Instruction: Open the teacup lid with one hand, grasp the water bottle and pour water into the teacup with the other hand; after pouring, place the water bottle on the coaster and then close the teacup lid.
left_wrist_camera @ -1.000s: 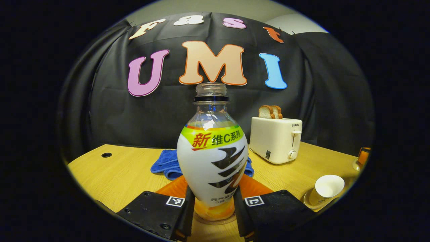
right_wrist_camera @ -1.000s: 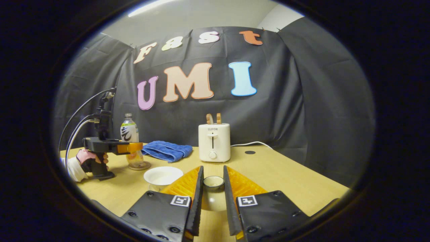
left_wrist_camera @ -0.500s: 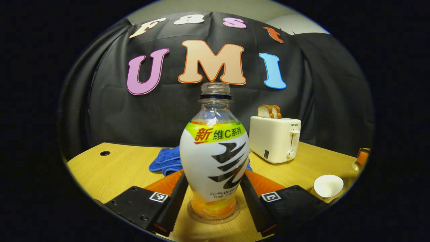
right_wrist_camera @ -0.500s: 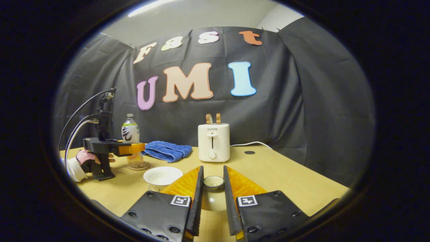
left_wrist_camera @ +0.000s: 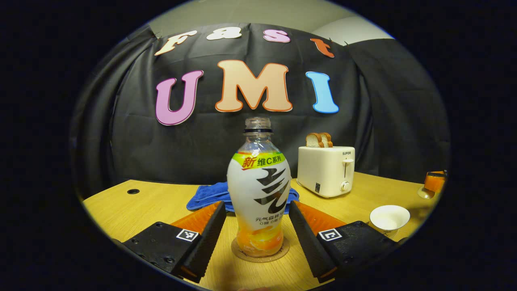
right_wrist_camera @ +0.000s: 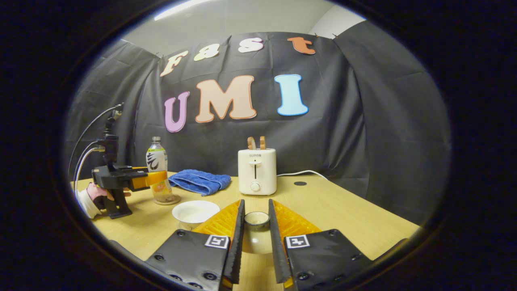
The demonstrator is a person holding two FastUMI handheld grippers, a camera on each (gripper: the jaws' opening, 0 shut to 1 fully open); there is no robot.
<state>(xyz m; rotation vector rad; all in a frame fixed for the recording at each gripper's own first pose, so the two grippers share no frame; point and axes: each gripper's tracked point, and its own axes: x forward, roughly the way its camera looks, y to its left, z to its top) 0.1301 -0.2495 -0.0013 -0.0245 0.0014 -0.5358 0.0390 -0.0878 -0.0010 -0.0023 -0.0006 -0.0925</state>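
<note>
The left tongs (left_wrist_camera: 257, 226) stand wide apart, with one finger on each side of the water bottle (left_wrist_camera: 259, 194) and a clear gap to it on both sides, so they touch nothing. The water bottle stands upright on the round coaster (left_wrist_camera: 260, 252) on the wooden bench (left_wrist_camera: 133, 206), without a cap. Behind it lies a blue towel (left_wrist_camera: 210, 196), and to its right stands a white toaster (left_wrist_camera: 326, 169) with bread slices in it.

The right tongs (right_wrist_camera: 255, 238) are close together and clamped on the teacup lid (right_wrist_camera: 256, 232), both fingers pressing its sides; the lid is held apart from the cup. The open white teacup (right_wrist_camera: 195, 212) sits on the bench just left of these tongs. In the right gripper view, a hand (right_wrist_camera: 97, 194) holds the left tongs farther off, beside the bottle.
</note>
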